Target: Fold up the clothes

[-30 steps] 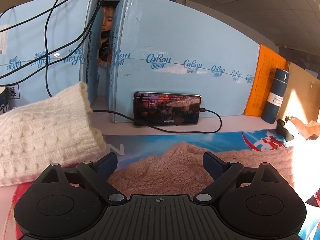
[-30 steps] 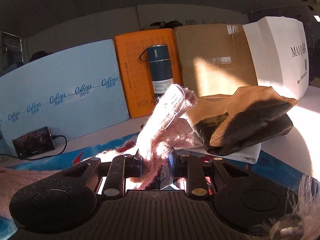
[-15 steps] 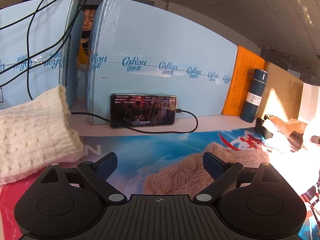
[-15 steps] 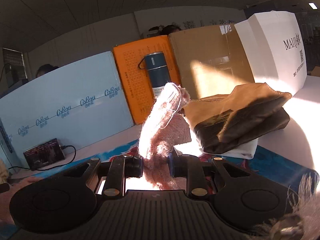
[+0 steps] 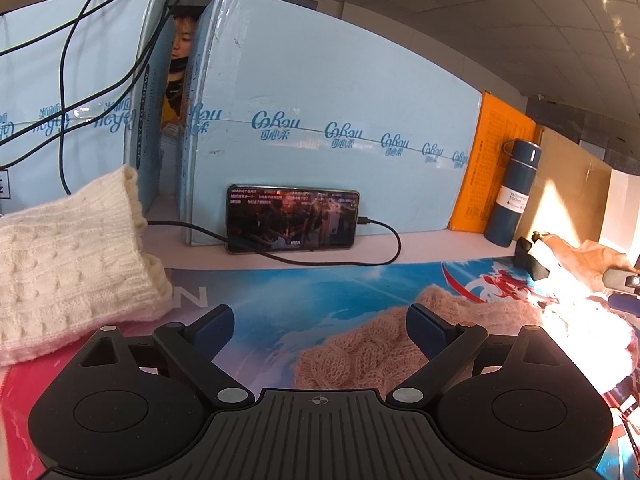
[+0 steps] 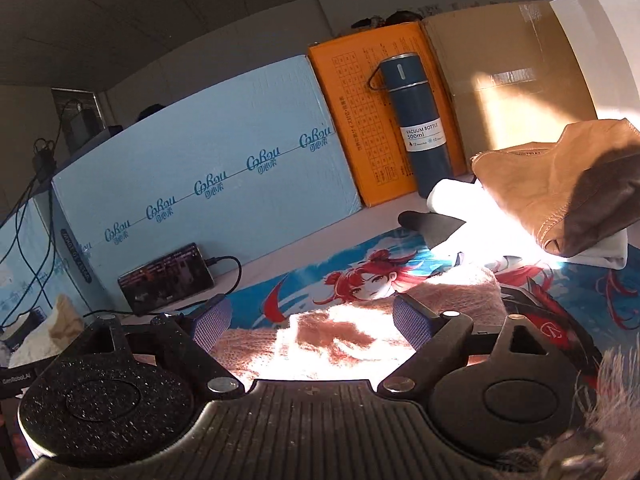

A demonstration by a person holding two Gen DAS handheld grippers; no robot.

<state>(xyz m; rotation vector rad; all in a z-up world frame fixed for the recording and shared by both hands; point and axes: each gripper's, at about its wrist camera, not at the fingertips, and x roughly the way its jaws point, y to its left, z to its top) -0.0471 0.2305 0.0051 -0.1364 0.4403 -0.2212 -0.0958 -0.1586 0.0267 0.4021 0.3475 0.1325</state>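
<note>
A pink knitted sweater (image 5: 372, 348) lies on the printed blue mat (image 5: 320, 280), partly lit by strong sun. My left gripper (image 5: 320, 320) hovers open over the sweater's left end, with nothing between its fingers. In the right wrist view the same sweater (image 6: 340, 336) lies flat under my right gripper (image 6: 312, 320), which stands open just above the sunlit knit. A folded cream knit sweater (image 5: 68, 252) rests at the left of the table.
Light blue boxes (image 5: 320, 120) line the back, with a phone (image 5: 292, 220) on a cable leaning against them. A blue vacuum bottle (image 6: 416, 128) stands before an orange box (image 6: 360, 100). A folded brown garment (image 6: 560, 188) sits on white cloth at the right.
My right gripper let go of the pink sweater and opened; the raised fold now lies flat on the mat. The left gripper stayed open and swung slightly.
</note>
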